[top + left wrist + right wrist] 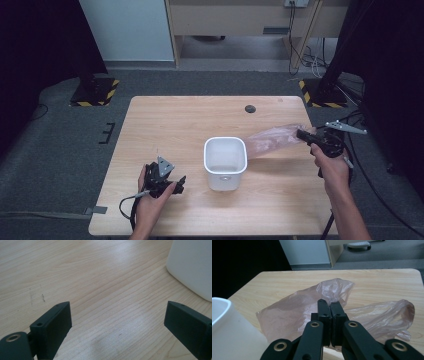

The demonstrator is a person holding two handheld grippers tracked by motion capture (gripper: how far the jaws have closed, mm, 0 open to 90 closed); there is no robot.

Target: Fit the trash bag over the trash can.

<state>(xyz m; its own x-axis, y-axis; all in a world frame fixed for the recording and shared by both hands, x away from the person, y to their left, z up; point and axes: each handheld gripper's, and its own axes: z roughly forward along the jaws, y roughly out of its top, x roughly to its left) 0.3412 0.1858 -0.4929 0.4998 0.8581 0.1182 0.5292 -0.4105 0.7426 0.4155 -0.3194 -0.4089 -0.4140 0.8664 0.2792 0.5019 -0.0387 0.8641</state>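
A white plastic bin (225,161) stands open-topped near the middle of the wooden table (175,125). A thin pinkish plastic bag (274,139) stretches from the bin's right side toward my right gripper (302,134), which is shut on the bag's edge. In the right gripper view the jaws are pressed together at my right gripper (329,303) with the bag (294,312) spread behind them and the bin (227,327) at lower left. My left gripper (179,183) rests low at the table's front left, open and holding nothing; its view shows the wide gap of my left gripper (117,315) over bare wood, with the bin (192,265) at upper right.
A small dark round grommet (250,108) sits near the table's far edge. Grey carpet surrounds the table, with black stand bases marked in yellow and black (95,92) behind it at the left and right, cables at the back right, and a white panel and wooden furniture beyond.
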